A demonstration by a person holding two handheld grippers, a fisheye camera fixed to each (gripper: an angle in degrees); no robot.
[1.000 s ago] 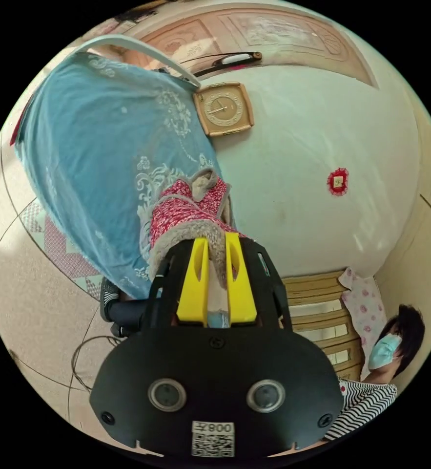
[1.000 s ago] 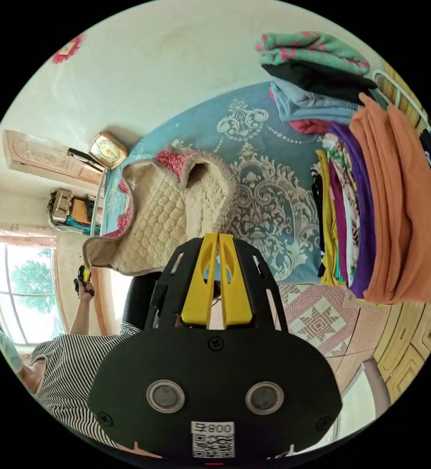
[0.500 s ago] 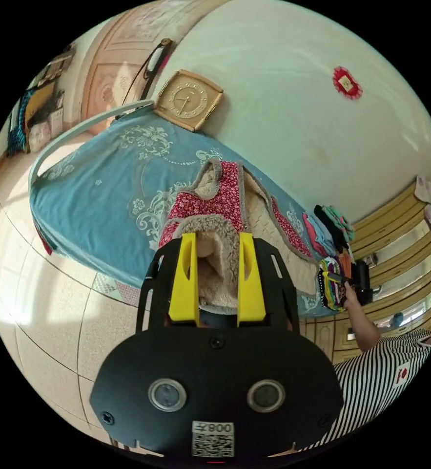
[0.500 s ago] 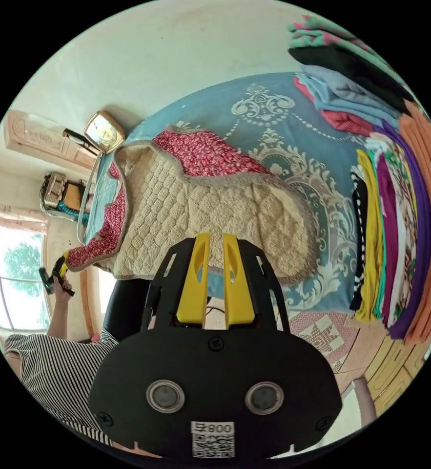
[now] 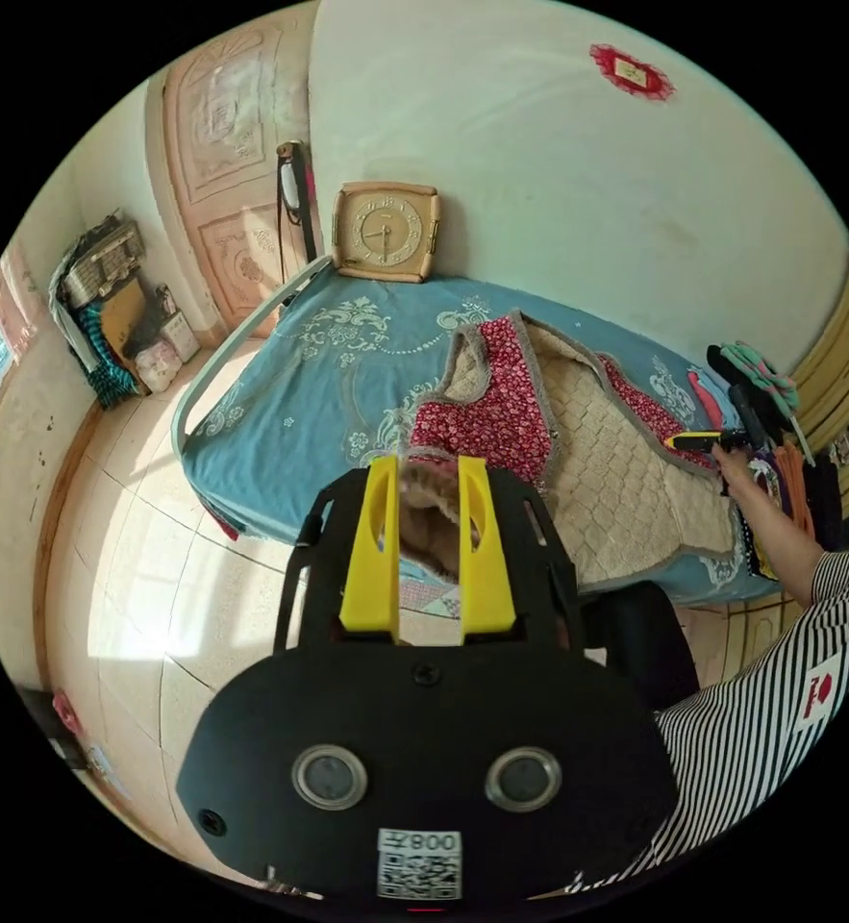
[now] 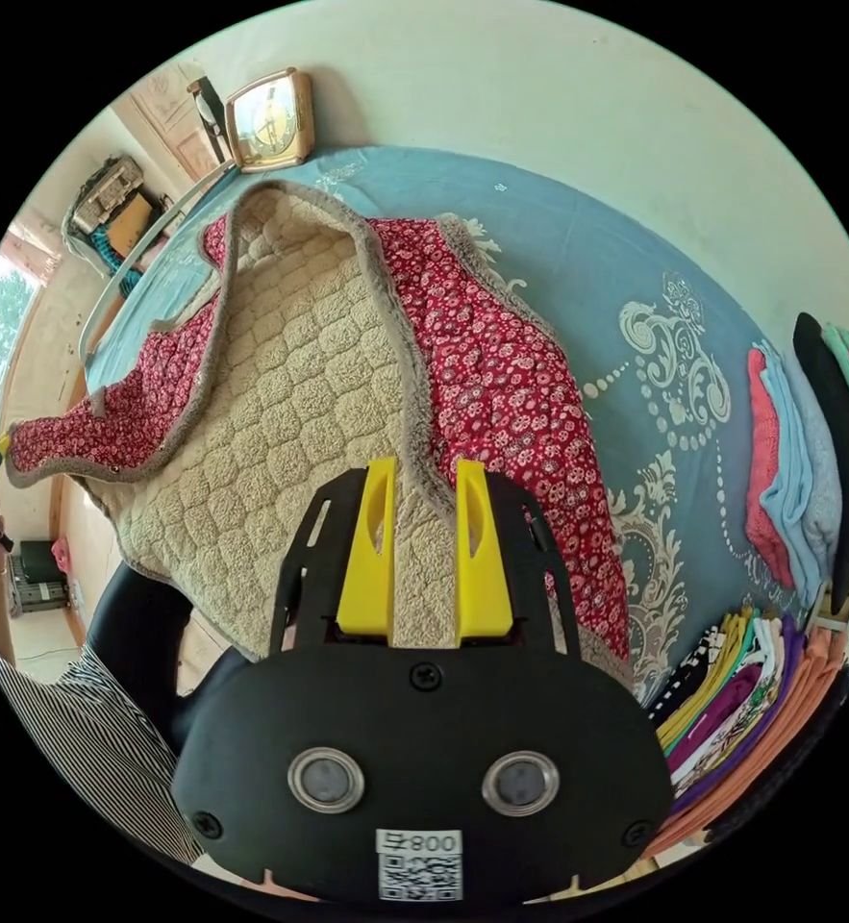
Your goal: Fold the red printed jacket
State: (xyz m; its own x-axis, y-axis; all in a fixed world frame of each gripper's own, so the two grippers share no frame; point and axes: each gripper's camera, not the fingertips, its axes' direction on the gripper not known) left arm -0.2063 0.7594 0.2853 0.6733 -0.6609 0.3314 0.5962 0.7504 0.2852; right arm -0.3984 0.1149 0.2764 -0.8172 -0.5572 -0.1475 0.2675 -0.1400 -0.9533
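One jacket (image 6: 280, 385), one clock (image 5: 386, 231), two tongs (image 5: 427, 481) (image 6: 422, 481), one bed (image 5: 318, 404).

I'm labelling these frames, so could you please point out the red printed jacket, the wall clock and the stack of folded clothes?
red printed jacket (image 6: 501, 385), right gripper view, on its floral outer panel.
wall clock (image 5: 384, 231), left gripper view, on its face.
stack of folded clothes (image 6: 809, 481), right gripper view, on the blue folded piece.
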